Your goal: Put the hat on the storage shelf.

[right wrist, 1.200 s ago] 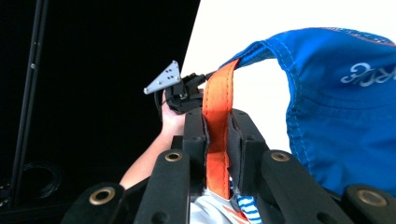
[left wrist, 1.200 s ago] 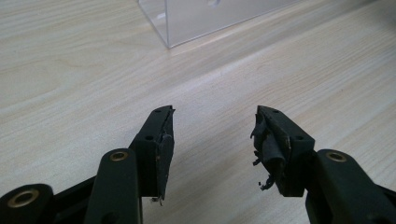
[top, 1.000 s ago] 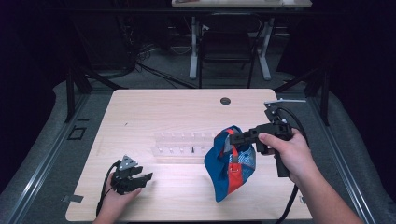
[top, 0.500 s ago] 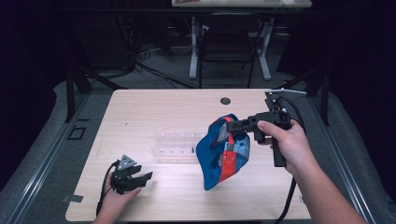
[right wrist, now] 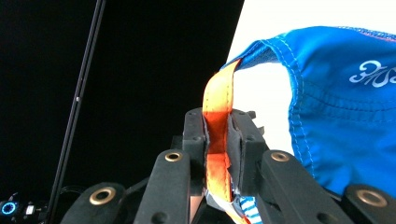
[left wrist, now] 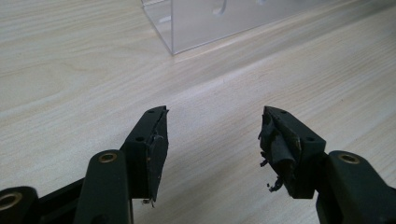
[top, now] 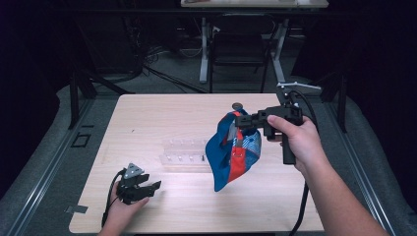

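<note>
Tongs on our right (top: 240, 121) are clamped on the orange loop (right wrist: 217, 112) of the blue swim cap (top: 231, 150) hanging above the counter (top: 157, 113) just right of the clear rack (top: 184, 156), left tongs (top: 147, 189) resting apart, so we should keep that pinch firm and lower gently.

— Anything in front of the left tool (top: 147, 188)?
— Bare table (top: 162, 118) right ahead, then the clear rack (top: 184, 156) blocks the way farther on.
— And by the right tool (top: 239, 119)?
— The blue bag (top: 231, 152) hangs beneath it, just beside the rack's end; a small dark disc (top: 237, 105) lies just beyond.
</note>
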The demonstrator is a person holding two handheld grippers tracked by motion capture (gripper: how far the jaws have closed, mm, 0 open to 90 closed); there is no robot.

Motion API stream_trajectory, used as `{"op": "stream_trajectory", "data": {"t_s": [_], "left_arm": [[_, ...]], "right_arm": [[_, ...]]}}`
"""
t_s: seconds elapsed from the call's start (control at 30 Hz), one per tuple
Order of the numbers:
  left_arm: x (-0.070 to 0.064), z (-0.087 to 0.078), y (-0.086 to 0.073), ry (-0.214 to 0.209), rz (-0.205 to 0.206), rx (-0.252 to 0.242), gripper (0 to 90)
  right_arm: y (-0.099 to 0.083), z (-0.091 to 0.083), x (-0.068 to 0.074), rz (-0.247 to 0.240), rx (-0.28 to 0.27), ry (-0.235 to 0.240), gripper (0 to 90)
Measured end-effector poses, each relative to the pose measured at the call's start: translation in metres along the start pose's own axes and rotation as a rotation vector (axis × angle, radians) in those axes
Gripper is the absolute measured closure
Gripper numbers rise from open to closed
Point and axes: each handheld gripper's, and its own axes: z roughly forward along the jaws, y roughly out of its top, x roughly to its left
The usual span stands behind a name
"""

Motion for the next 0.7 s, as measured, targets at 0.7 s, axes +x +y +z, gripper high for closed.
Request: {"op": "stream_trajectory", "data": {"t_s": [0.7], "left_arm": [[-0.001, -0.002, 0.001, -0.013, 0.008, -0.001, 45.3]], "right_arm": [[0.026, 0.019, 0.01, 0.01, -0.048, -0.011, 78.3]]}}
